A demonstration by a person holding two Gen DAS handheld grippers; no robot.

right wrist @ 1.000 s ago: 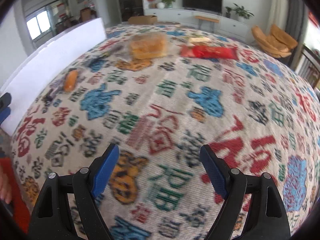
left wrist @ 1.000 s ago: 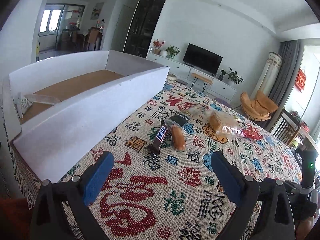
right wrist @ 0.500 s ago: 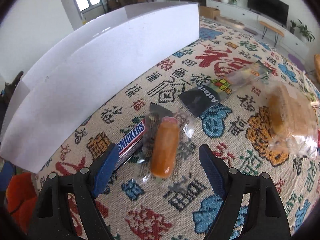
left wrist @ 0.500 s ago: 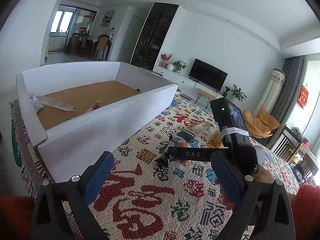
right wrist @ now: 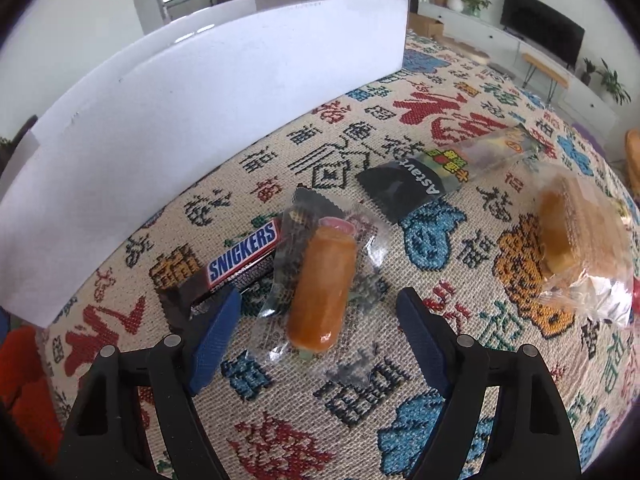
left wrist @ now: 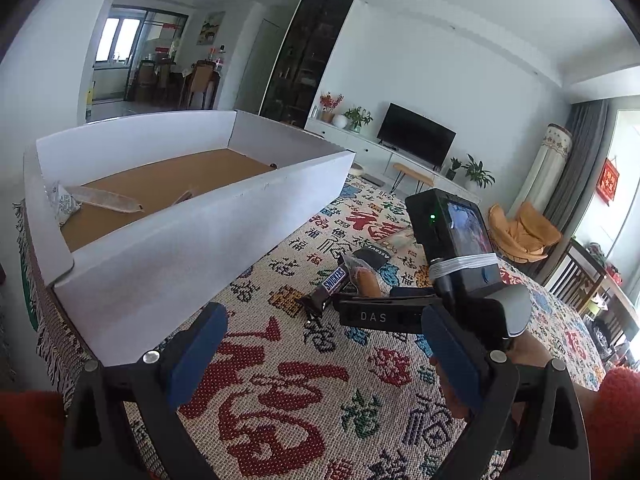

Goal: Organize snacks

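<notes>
R gripper point(right wrist: 316, 316) over sausage point(right wrist: 320, 288): pack lies btwn jaws, long axis 12–6, tip toward 6. Jaws wide, closing, not touching yet. Snickers point(right wrist: 240, 258) at 10, touching sausage wrap. Box point(right wrist: 192, 92) at 11. L gripper point(left wrist: 320, 354) apart, empty, farther off. Vs 1 s ago: R swept over from bare cloth; L barely shifted.

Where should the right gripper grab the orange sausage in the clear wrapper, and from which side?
Grip the sausage across its middle, coming down from above. It lies flat on the tablecloth, lengthwise between the closing right gripper pads, neither touching yet. Keep clear of the Snickers bar alongside.
</notes>
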